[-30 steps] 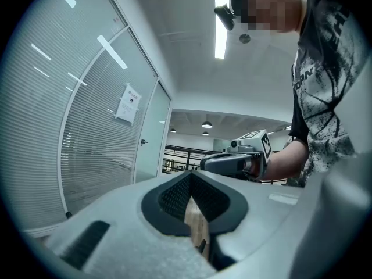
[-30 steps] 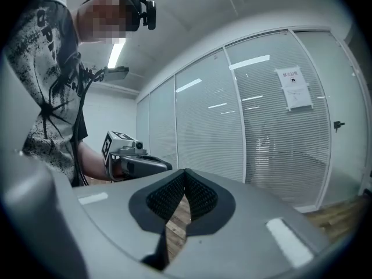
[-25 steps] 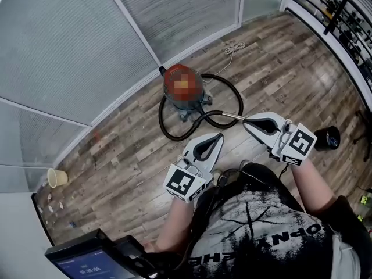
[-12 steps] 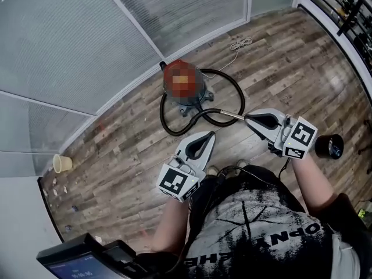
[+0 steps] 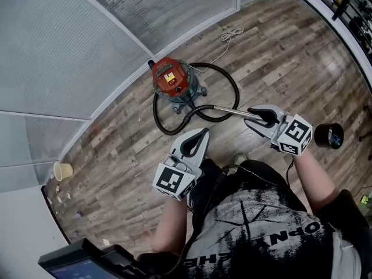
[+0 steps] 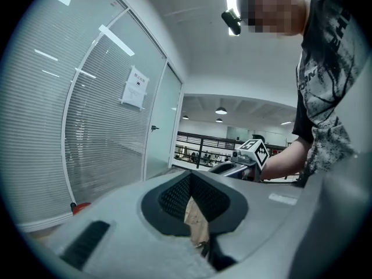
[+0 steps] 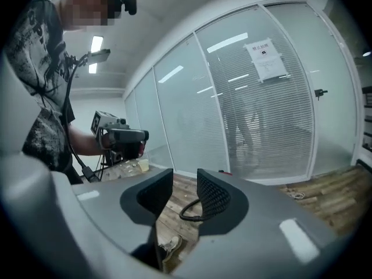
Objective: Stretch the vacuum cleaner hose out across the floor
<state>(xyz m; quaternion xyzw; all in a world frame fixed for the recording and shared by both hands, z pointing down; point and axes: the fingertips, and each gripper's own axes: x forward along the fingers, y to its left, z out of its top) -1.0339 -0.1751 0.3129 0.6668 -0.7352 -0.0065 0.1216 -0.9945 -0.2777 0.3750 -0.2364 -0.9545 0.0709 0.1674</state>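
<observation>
A red vacuum cleaner stands on the wood floor by the glass wall. Its black hose loops around it and ends in a metal wand. My right gripper hovers over the wand's near end. Its jaws have just been opening and now stand apart, and in the right gripper view only floor and a curve of hose show in the gap. My left gripper is shut and holds nothing. It stays nearer the person, left of the wand.
A white power cord lies coiled behind the vacuum. A pale cup sits by the left wall, and a black round object lies on the floor at the right. A railing runs along the far right. The person's shoe is below the wand.
The right gripper's jaws have gone from shut to apart, and it has sunk toward the wand's end. The left gripper has shifted a little. The hose loops look unmoved.
</observation>
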